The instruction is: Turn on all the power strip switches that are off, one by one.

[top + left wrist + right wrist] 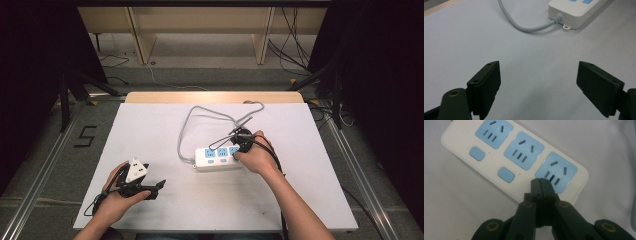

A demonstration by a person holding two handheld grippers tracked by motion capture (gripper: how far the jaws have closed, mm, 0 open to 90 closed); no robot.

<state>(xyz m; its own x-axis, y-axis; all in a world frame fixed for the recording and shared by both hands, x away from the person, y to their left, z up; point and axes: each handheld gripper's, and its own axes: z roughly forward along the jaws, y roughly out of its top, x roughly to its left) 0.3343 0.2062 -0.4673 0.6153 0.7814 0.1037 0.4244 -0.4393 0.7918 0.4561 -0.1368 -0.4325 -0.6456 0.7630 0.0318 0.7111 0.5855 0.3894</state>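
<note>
A white power strip (pixel 218 157) with three blue sockets lies at the middle of the white table (pixel 150 125). My right gripper (pixel 239 150) is shut, with its tips (pixel 541 182) over the strip's near edge beside the third socket (pixel 556 172). Nothing shows between its jaws. Two blue switches (pixel 506 174) sit below the other sockets; the spot under the tips is hidden. My left gripper (pixel 159 189) rests open at the front left, its jaws (pixel 537 82) wide apart over bare table, pointing toward the strip's cable end (pixel 576 10).
The strip's grey cable (pixel 185 135) leaves its left end and loops across the table behind it up to the far edge (pixel 255 103). A wooden strip (pixel 215 97) borders the table's back. Black cables trail from both grippers.
</note>
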